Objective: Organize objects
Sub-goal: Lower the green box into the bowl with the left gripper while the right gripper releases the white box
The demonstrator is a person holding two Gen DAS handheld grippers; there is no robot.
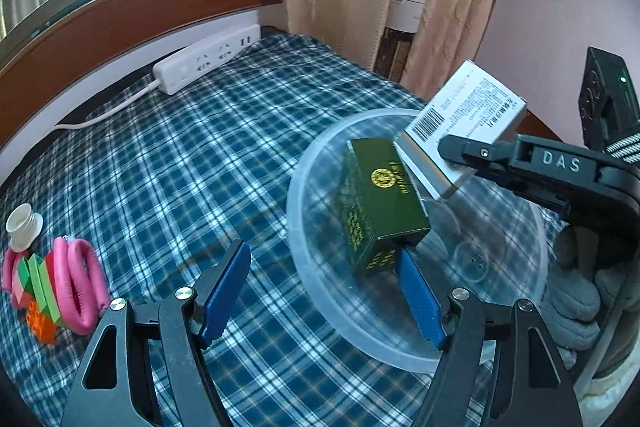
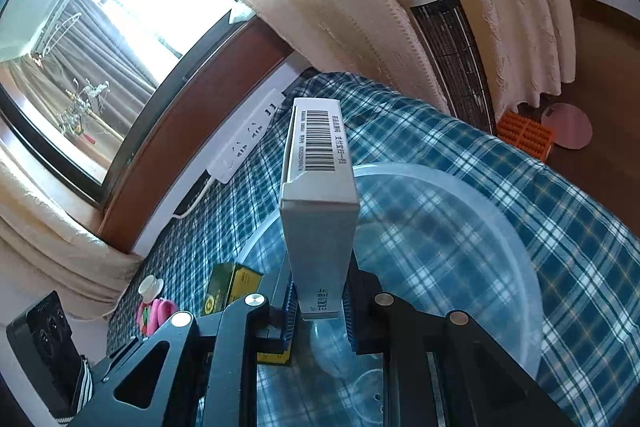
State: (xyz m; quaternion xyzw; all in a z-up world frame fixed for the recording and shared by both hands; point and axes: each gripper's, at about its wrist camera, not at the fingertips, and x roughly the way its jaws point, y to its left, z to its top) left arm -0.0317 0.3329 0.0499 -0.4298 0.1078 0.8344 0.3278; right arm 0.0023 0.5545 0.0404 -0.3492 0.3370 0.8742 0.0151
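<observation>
My right tool (image 2: 318, 311) pinches the white barcoded box (image 2: 318, 187) over the clear plastic basin (image 1: 304, 227). Left tool (image 1: 324, 291) is spread, green box (image 1: 380, 203) already inside. Next, I'd lower and release beside it.

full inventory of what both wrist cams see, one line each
clear bowl: 1, transparent, on plaid cloth
green box: 1, dark green, in the bowl
white box: 1, white-grey, barcode, above the bowl
plaid cloth: 1, blue-white
power strip: 1, white, by the wall
toy pile: 1, pink, green, orange, cloth's left edge
fan: 1, white-black, by the curtain
left gripper: open, by green box
right gripper: shut on white box
</observation>
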